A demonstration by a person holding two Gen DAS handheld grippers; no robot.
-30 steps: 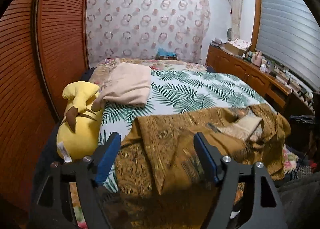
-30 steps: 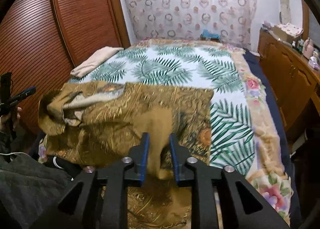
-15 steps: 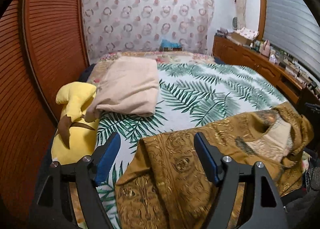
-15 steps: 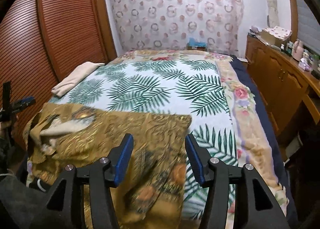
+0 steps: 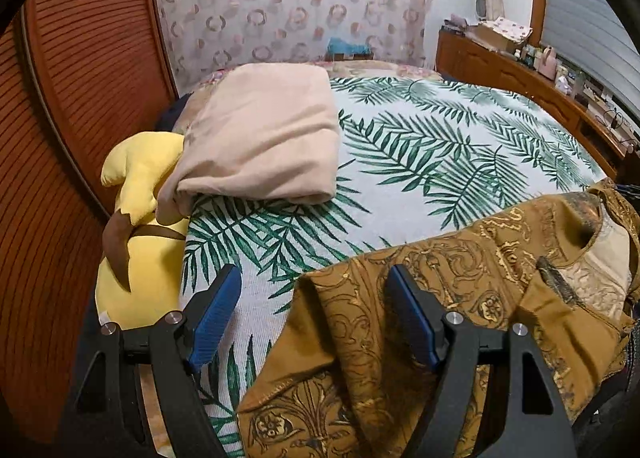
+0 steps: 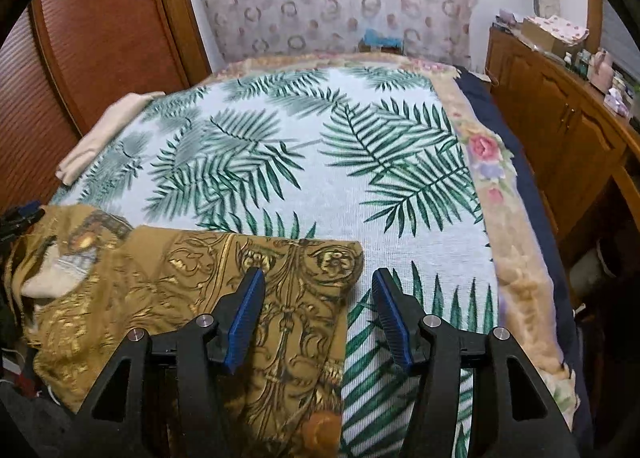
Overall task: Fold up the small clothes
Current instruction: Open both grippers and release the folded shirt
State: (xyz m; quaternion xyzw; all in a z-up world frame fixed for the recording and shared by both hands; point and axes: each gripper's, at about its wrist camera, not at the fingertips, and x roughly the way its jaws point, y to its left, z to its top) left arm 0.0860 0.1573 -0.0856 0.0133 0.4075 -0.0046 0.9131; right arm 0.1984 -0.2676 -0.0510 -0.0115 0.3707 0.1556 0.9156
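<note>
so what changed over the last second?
The right gripper let go of the brown garment, which now lies flat on the bed. Both views shifted toward the headboard. The left gripper stayed open and empty; the beige cloth is unmoved.

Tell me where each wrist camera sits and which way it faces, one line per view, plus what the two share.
Left wrist: behind the open left tool, angled down the bed; yellow plush toy and folded beige cloth at left; only its fingers show.
Right wrist: behind the open right tool, facing the headboard curtain; wooden cabinet at right; only its fingers show.
Shared: brown patterned garment, palm-leaf bedspread.
</note>
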